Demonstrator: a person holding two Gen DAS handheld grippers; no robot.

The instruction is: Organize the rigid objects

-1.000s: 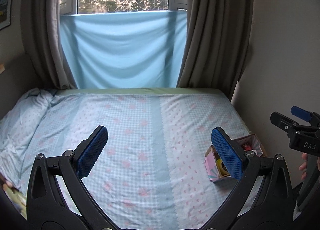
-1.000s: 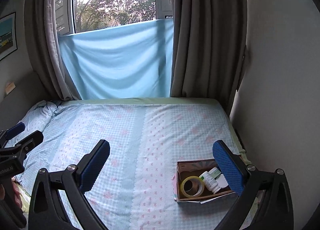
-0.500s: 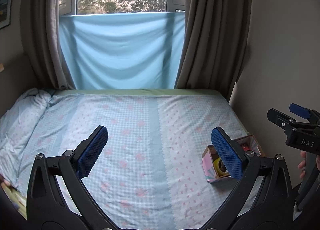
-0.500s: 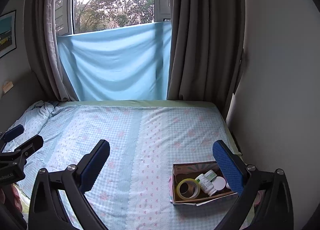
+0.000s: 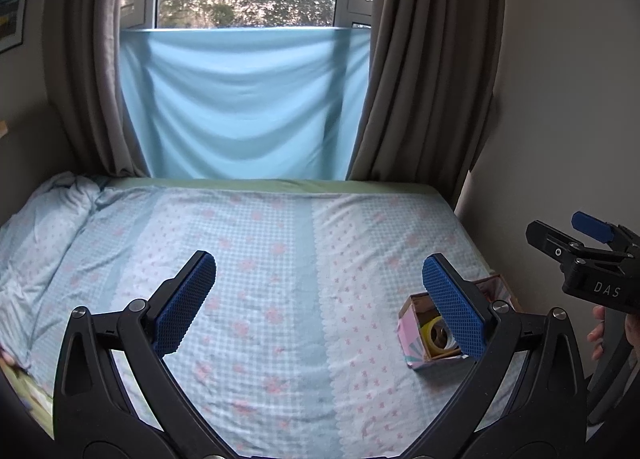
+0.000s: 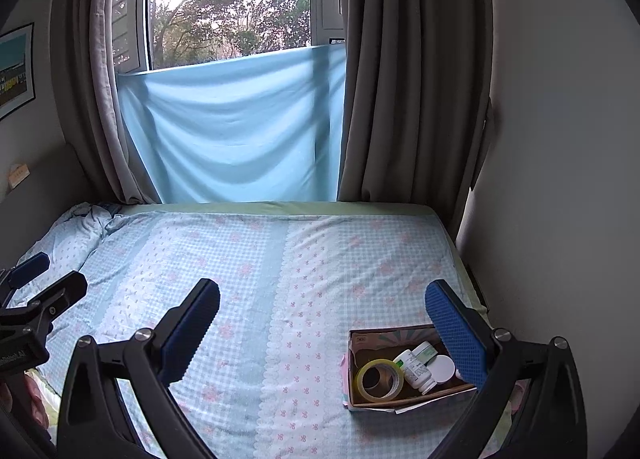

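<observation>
A small cardboard box [image 6: 384,336] with a pink patterned outside sits on the bed near its right edge. Inside it lie a yellow tape roll [image 6: 379,380], a white medicine bottle [image 6: 414,370] and a white round lid [image 6: 443,368]. My right gripper [image 6: 323,323] hovers open above the bed, its right pad over the box's right end. My left gripper [image 5: 320,297] is also open and empty; the same box [image 5: 409,333] shows behind its right finger with the tape roll [image 5: 439,334] inside.
The bed [image 6: 260,279] has a blue checked sheet with pink flowers and a crumpled quilt [image 6: 76,231] at the far left. A wall [image 6: 560,179] runs close along the right side. Grey curtains and a blue cloth [image 6: 236,127] hang at the window behind.
Both grippers have drifted back and slightly left, so the box now sits a little further left and lower in each view. Neither gripper has changed its opening.
</observation>
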